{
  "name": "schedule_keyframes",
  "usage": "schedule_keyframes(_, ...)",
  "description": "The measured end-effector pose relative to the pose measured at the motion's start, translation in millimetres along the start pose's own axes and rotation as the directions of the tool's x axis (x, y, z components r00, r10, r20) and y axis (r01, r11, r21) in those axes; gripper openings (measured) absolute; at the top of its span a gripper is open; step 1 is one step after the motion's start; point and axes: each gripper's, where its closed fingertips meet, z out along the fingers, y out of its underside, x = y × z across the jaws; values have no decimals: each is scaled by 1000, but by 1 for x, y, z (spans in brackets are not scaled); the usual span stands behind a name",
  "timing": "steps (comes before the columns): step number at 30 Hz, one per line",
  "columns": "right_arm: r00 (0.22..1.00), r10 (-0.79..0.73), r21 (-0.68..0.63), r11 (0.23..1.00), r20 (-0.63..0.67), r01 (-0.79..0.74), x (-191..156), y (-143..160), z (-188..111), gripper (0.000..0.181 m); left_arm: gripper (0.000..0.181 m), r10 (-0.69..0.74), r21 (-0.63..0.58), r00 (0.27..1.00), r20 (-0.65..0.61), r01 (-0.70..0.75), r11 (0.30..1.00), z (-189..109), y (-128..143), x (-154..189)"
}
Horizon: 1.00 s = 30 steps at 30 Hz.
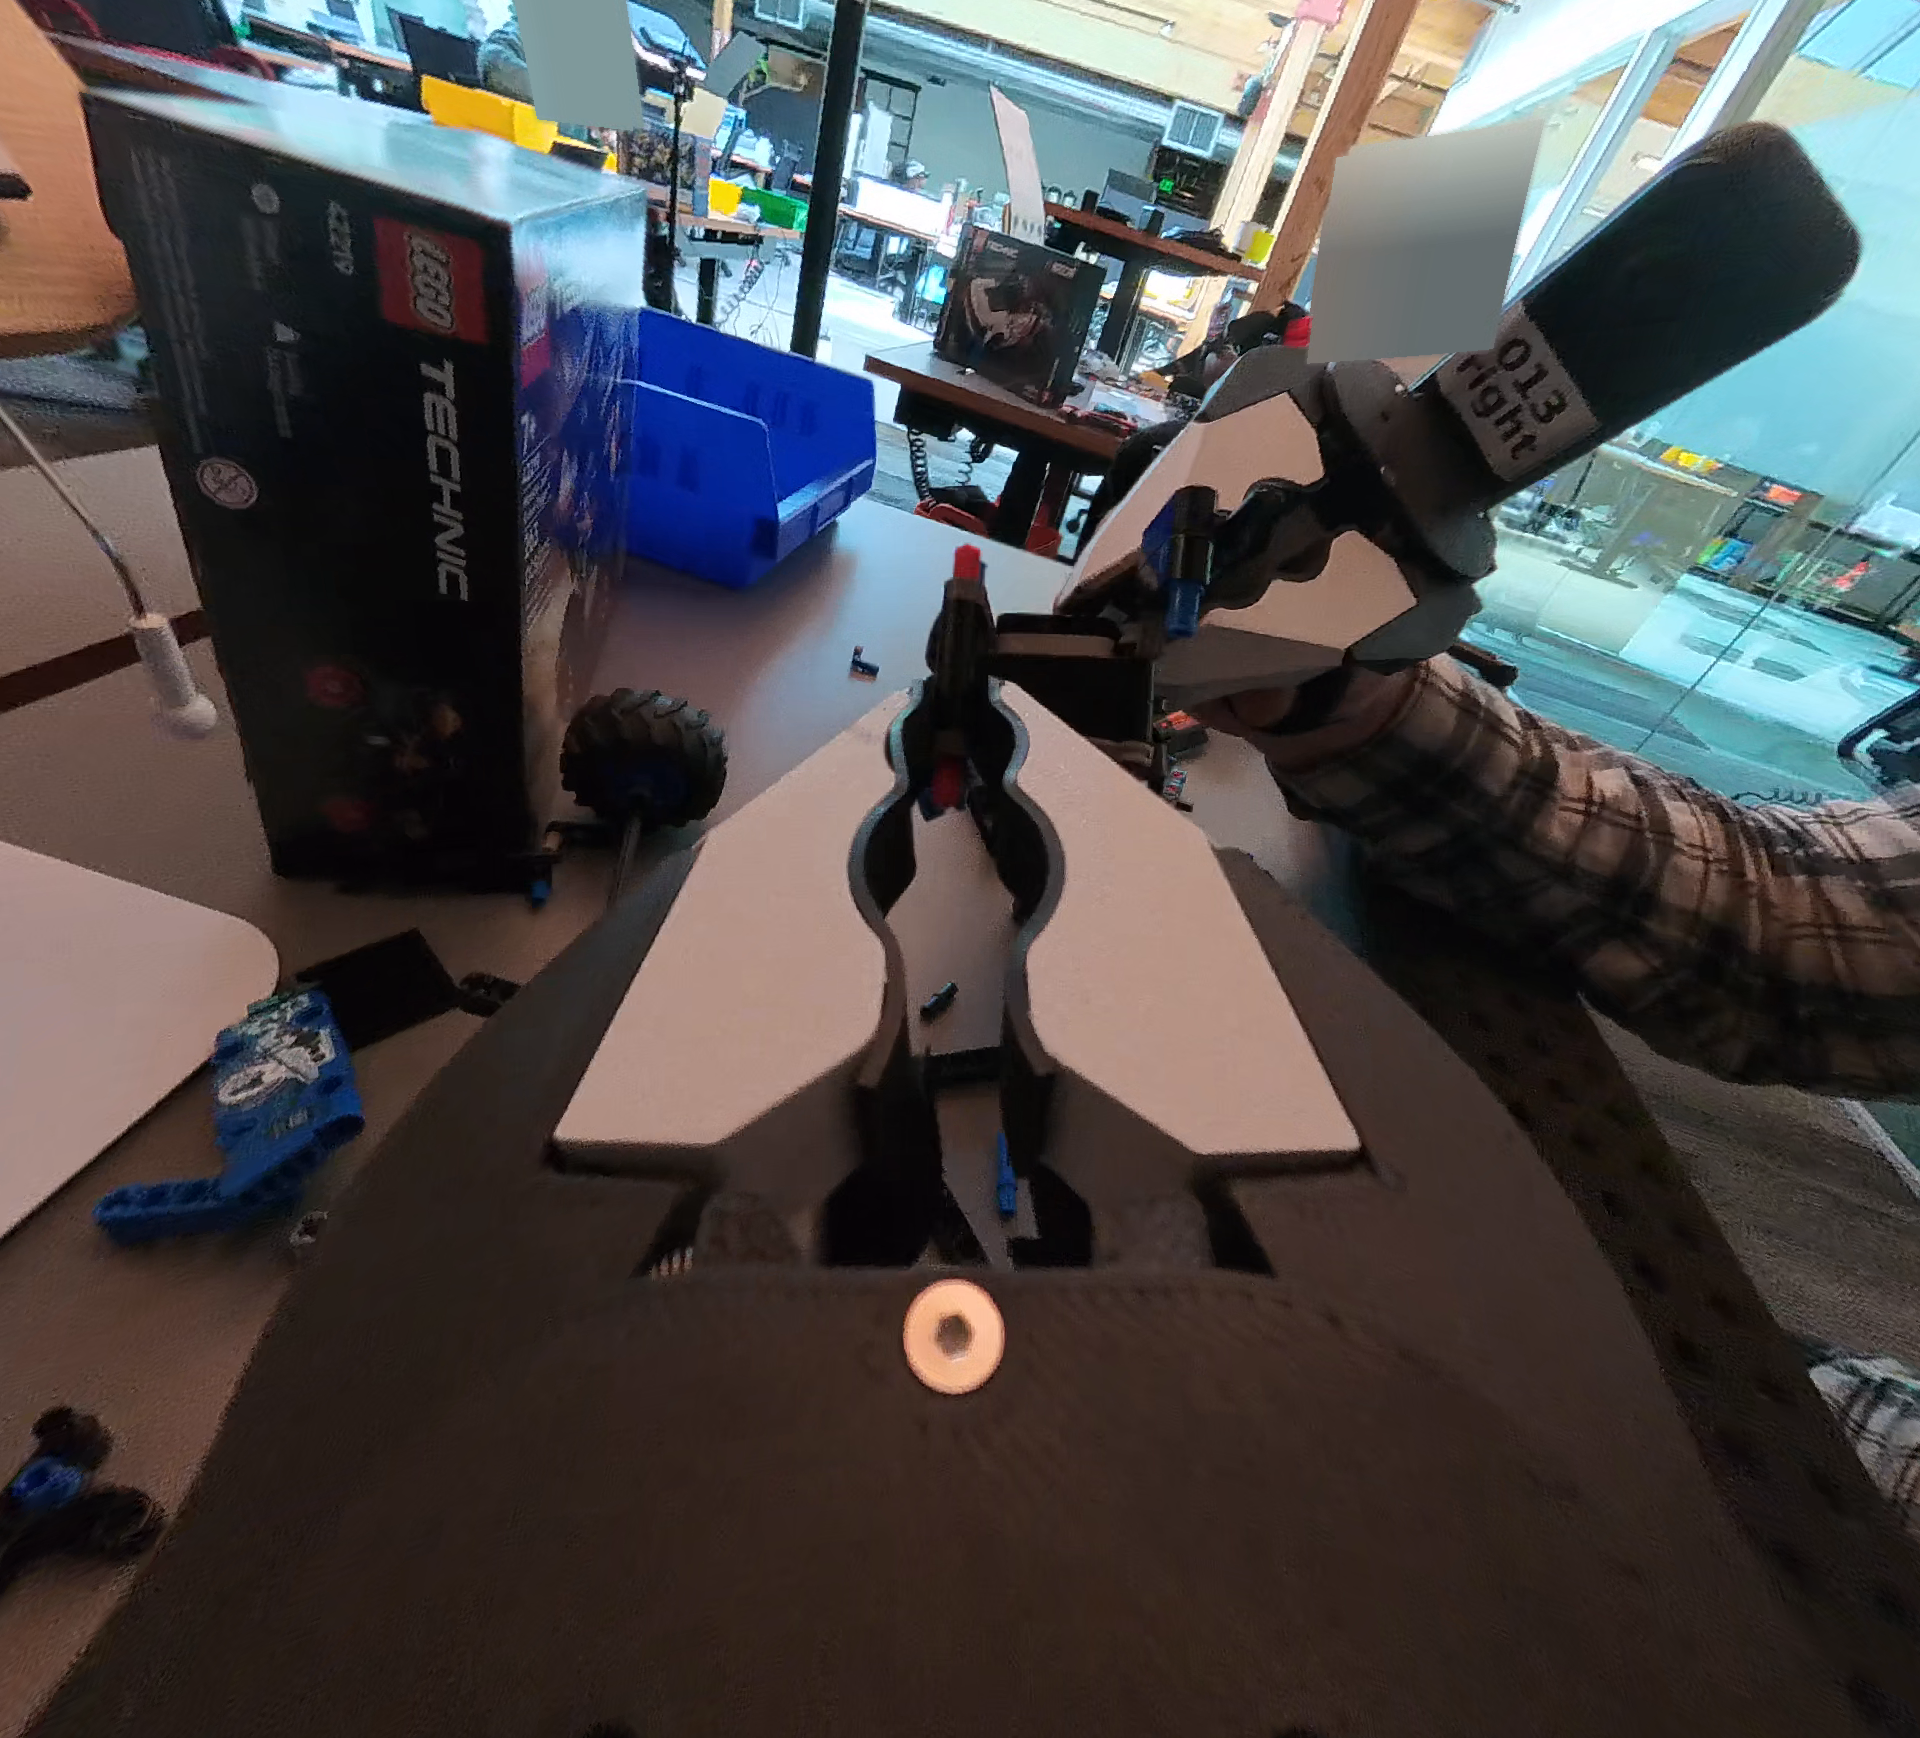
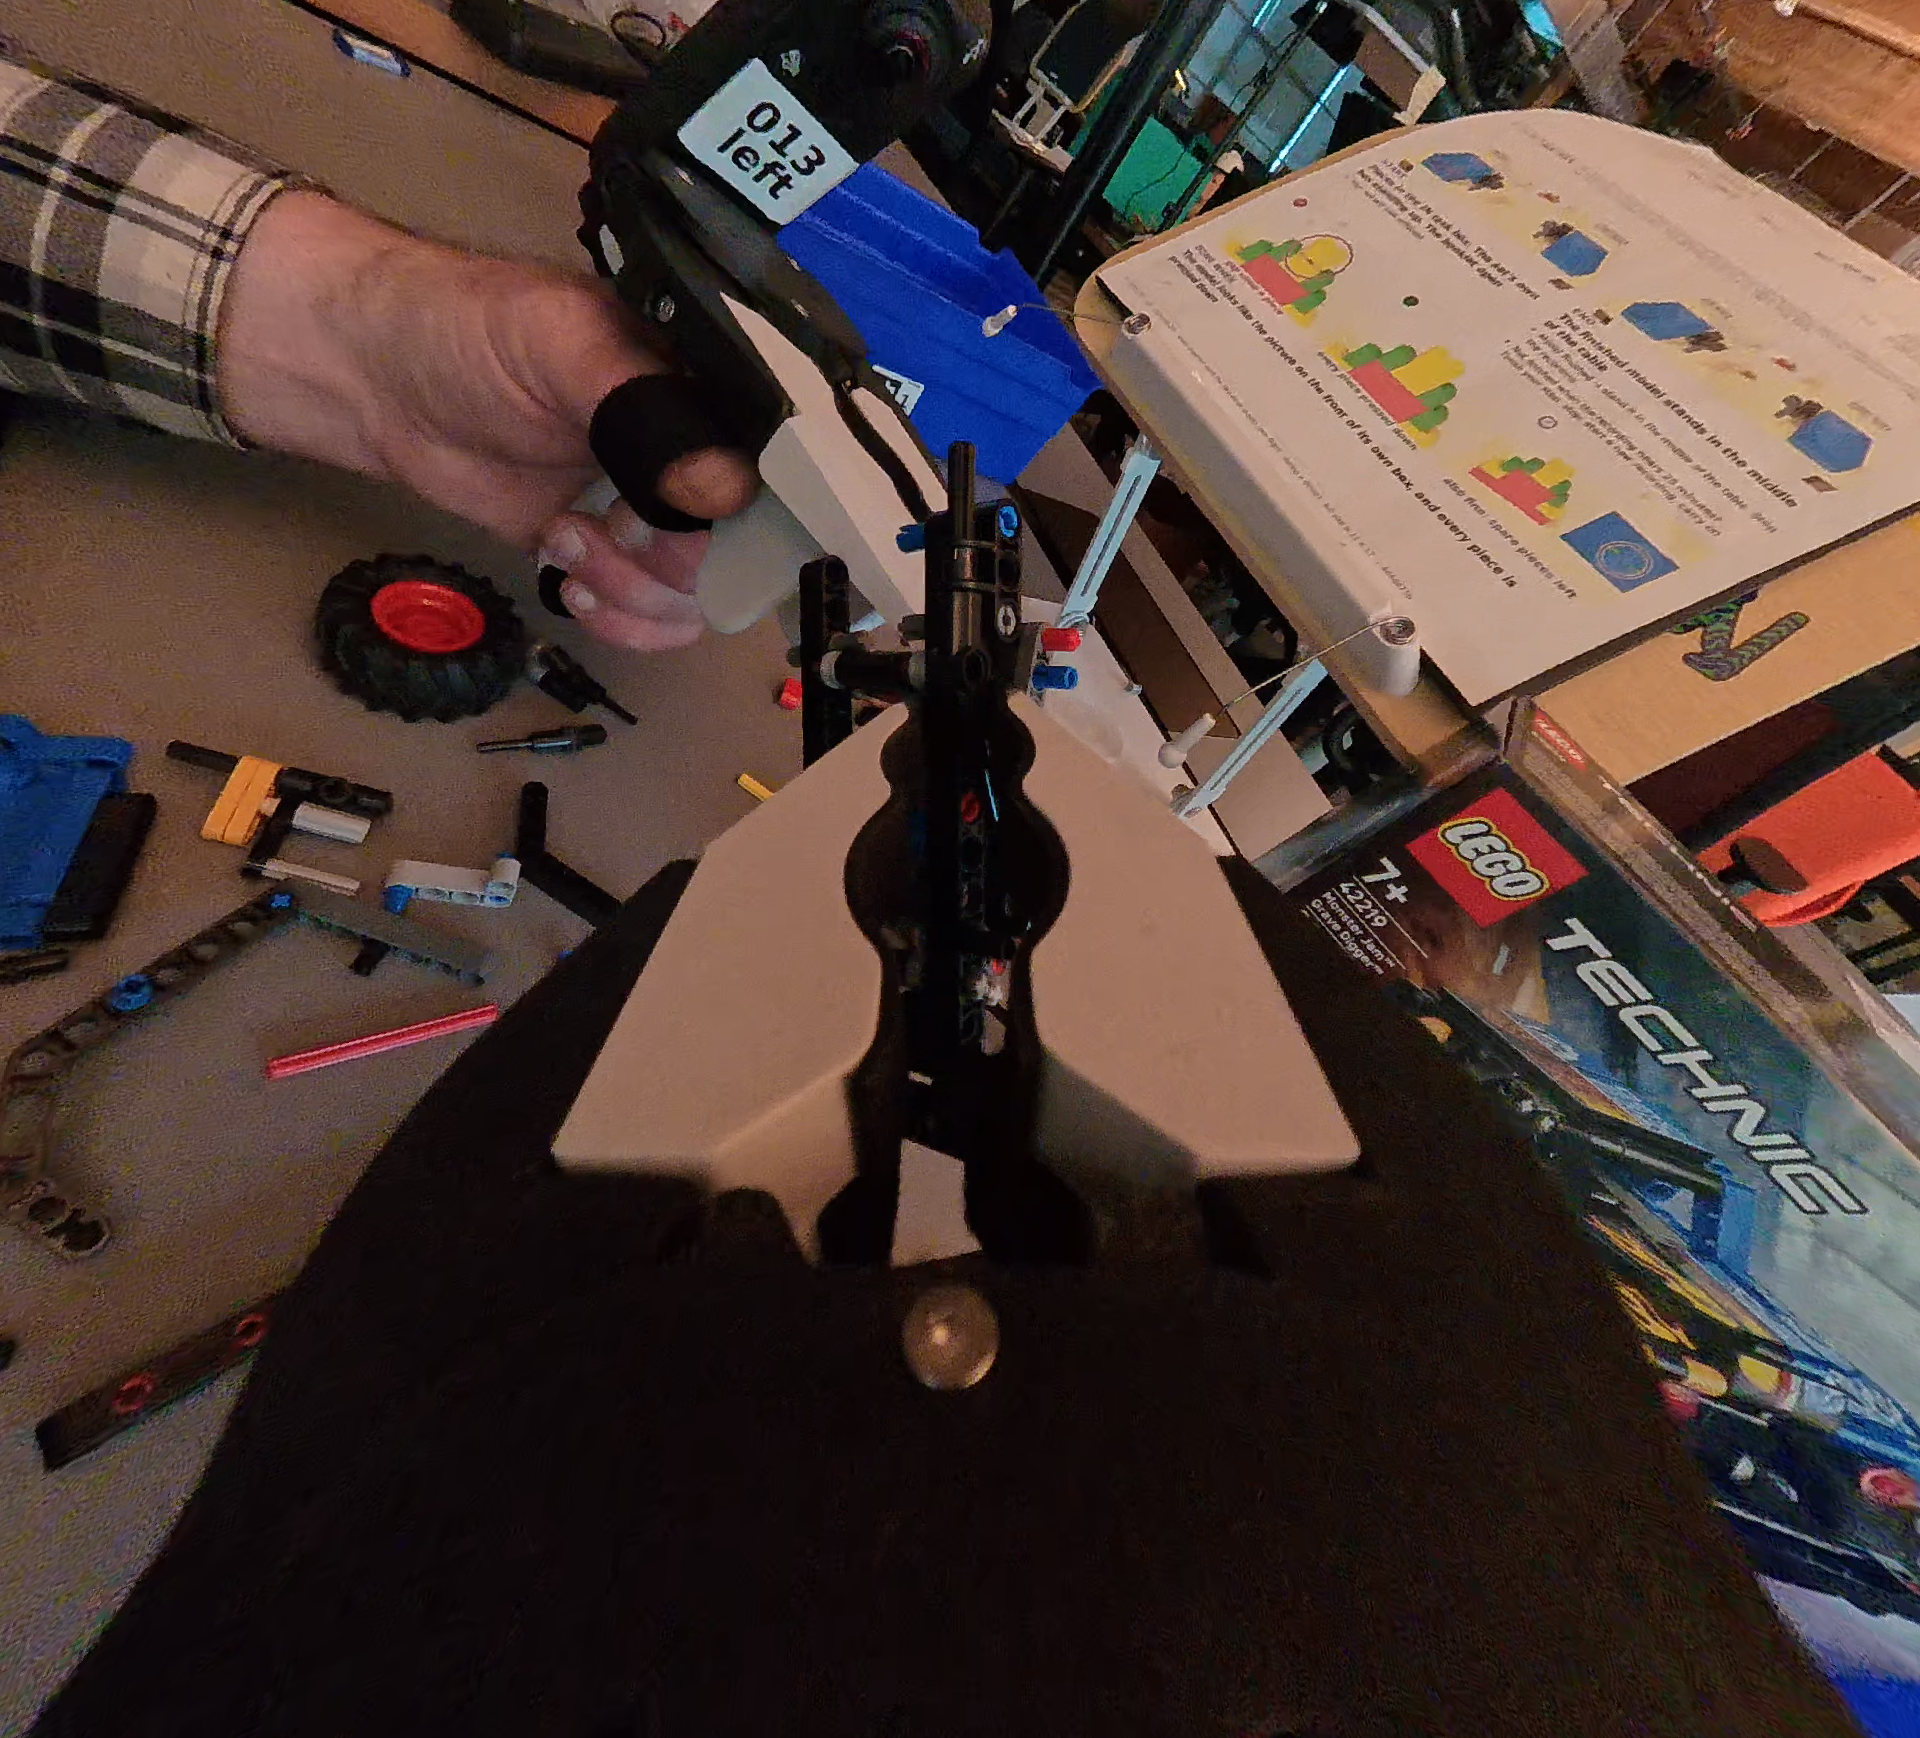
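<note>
Left gripper (image 1: pixel 951 732): its two fingers are squeezed together on the front end of a black toy frame (image 1: pixel 961 649), built from small plastic pieces.
Right gripper (image 2: pixel 951 815): its fingers are squeezed on the same black toy frame (image 2: pixel 966 639), which stands up tall between them.
Where the frame is: up in the air over the grey table (image 1: pixel 94 784), held from two sides.
How the two meet: the right gripper (image 1: pixel 1174 587) comes in from the right of the left one. Their tips are very close, almost touching.
Long way of the frame: in the right wrist view it runs straight up and down, with little red and blue pegs sticking out sideways.
Nearby: a dark toy box (image 1: pixel 384 462), a blue bin (image 1: pixel 748 462), a black wheel (image 1: pixel 644 753), and loose pieces on the table.
Hand: a bare hand (image 2: pixel 457 379) holds the left gripper.
</note>
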Motion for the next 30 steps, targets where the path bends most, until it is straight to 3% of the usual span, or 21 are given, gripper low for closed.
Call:
schedule_keyframes(1, 1000, 2, 6, 1000, -6, -2, 1, -2, -1, 9, 6, 8, 12, 1000, -1, -8, 1000, -1, -3, 1)
schedule_keyframes(6, 999, 33, -2, 999, -43, -33, 10, -2, -2, 9, 5, 173, 8, 979, 109, -175, 985, -6, -11, 1)
schedule_keyframes(11, 999, 22, 6, 1000, -41, -22, 8, -11, -4, 8, 5, 179, 49, 977, 113, -186, 981, -10, -21, 5)
schedule_keyframes(15, 988, 155, 25, 988, -21, -155, 13, -9, -4, 7, 5, 327, 15, 919, 221, -339, 941, -12, -31, 9)
schedule_keyframes(17, 989, 137, -24, 990, -49, -138, 15, -3, -3, 7, 5, 446, -70, 834, 324, -449, 891, -10, -32, 5)
schedule_keyframes(19, 976, 218, -29, 975, 8, -218, 12, 2, -2, 7, 5, 568, -158, 720, 398, -556, 816, -10, -33, 4)
schedule_keyframes(23, 903, 417, -23, 909, 103, -417, 8, 7, 1, 8, 6, 775, -329, 422, 471, -731, 598, -9, -40, 7)
schedule_keyframes(25, 899, 433, -47, 901, 65, -431, 12, 12, 5, 8, 4, 833, -385, 291, 470, -782, 490, -7, -43, 14)
schedule_keyframes(28, 902, 429, -43, 903, 44, -427, 16, 14, 1, 8, 3, 861, -377, 265, 433, -815, 441, -2, -42, 25)
schedule_keyframes(29, 913, 405, -47, 914, 45, -403, 15, 15, 0, 8, 4, 853, -362, 309, 421, -805, 470, -2, -40, 22)
schedule_keyframes(30, 929, 366, -42, 930, 47, -365, 14, 14, -1, 8, 4, 815, -316, 395, 423, -779, 542, -5, -40, 18)
